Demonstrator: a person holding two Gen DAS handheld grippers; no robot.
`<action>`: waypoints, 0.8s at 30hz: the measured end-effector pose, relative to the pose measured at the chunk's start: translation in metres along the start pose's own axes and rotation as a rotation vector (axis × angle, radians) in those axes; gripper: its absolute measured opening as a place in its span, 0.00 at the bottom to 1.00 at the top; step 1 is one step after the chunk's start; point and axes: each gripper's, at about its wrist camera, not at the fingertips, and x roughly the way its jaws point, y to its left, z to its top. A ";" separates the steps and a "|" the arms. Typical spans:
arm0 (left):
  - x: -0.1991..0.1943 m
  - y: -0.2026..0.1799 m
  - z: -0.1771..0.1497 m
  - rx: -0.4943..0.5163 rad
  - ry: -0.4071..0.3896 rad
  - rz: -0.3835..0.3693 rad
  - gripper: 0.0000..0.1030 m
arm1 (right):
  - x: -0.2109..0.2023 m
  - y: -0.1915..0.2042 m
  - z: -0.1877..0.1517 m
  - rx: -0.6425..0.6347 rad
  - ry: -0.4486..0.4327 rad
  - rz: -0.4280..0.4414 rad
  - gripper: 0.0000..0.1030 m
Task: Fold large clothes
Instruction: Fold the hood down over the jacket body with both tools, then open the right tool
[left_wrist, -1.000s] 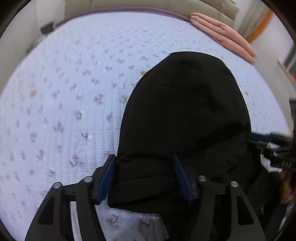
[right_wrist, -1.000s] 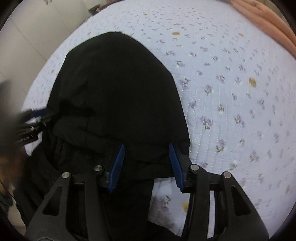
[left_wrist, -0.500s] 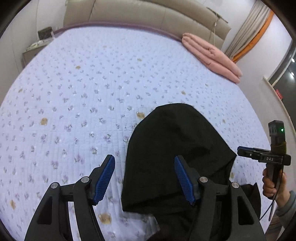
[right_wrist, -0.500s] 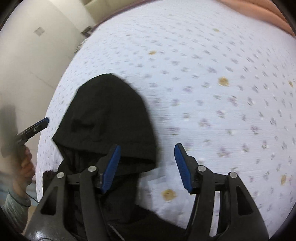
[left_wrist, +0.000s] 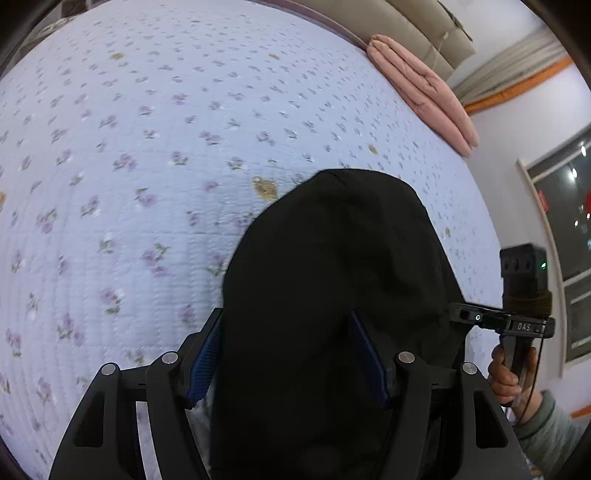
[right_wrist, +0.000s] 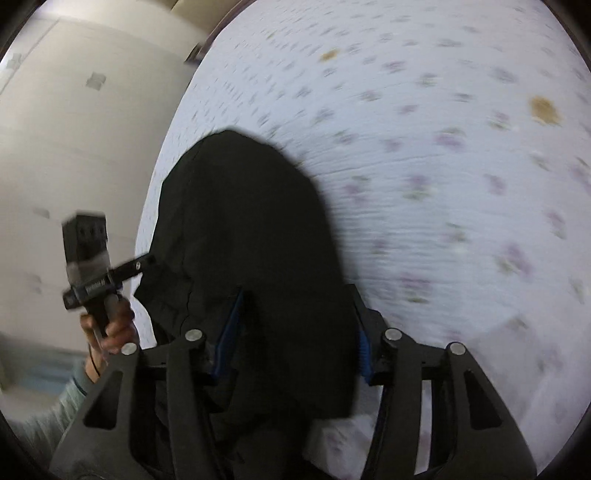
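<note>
Closing in again on the black garment lying near the edge of the flowered bed, after pulling back to a higher view half a second ago. Keeping the left gripper wide, as before, with cloth filling the gap and no visible pinch. Having just been narrowing the right gripper with a bulge of the same cloth between the pads; impossible to tell through the blur whether pressing on it. Leaving most of the bed bare beyond the garment, up to the folded pink blanket by the headboard. Losing the garment's lower part under both grippers and past the frame.
</note>
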 end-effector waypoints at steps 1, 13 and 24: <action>0.002 -0.004 0.000 0.017 -0.003 0.026 0.59 | -0.001 0.003 -0.001 -0.009 0.000 -0.006 0.48; -0.113 -0.075 -0.061 0.204 -0.206 0.101 0.17 | -0.089 0.121 -0.067 -0.314 -0.183 -0.148 0.10; -0.227 -0.145 -0.237 0.391 -0.157 0.117 0.17 | -0.174 0.213 -0.266 -0.673 -0.262 -0.436 0.06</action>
